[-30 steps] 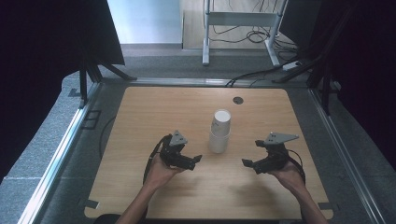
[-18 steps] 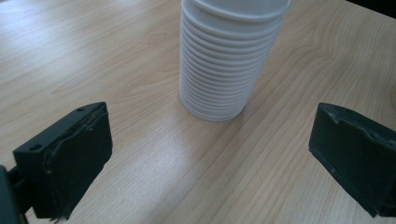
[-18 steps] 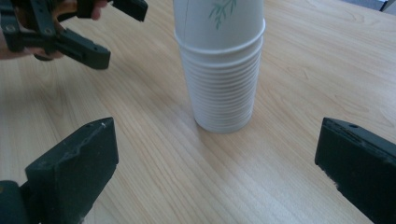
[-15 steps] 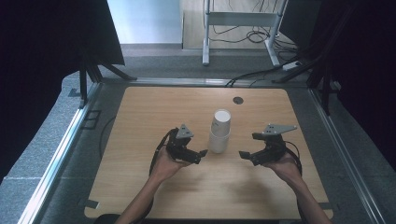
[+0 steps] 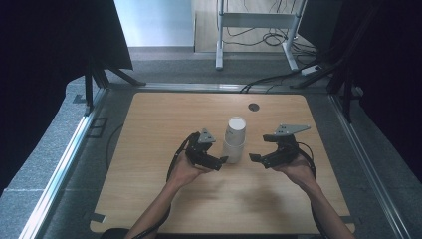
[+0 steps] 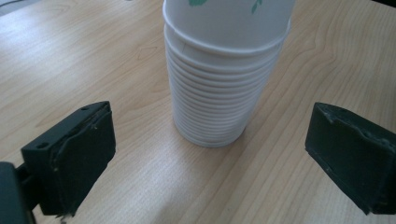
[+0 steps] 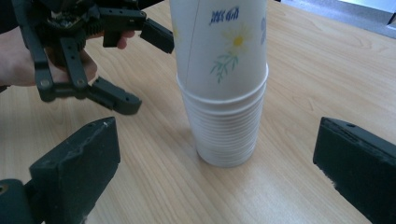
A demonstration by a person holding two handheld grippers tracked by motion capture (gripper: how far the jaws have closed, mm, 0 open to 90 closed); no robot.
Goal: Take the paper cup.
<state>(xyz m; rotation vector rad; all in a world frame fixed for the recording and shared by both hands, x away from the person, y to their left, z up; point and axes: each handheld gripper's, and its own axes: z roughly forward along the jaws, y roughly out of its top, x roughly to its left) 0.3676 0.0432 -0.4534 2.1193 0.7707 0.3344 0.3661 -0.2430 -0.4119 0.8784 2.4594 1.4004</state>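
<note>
A stack of white paper cups (image 5: 234,142) stands upside down near the middle of the wooden table (image 5: 149,129). The top cup carries a flower print (image 7: 231,46). My left gripper (image 5: 220,163) sits just left of the stack's base, open, its jaws wide on either side of the stack (image 6: 219,84) and apart from it. My right gripper (image 5: 259,148) is a short way right of the stack, also open, with the stack (image 7: 226,116) between and beyond its jaws. The left gripper (image 7: 144,67) and its hand appear past the stack in the right gripper view.
A small round grommet hole (image 5: 254,107) lies in the table behind the stack. Metal rails (image 5: 64,164) run along both sides of the table. Desk legs (image 5: 219,35) and cables (image 5: 268,79) are on the floor beyond the far edge.
Both grippers have closed in on the cup stack: the left moved right and forward, the right moved left. The stack has not moved.
</note>
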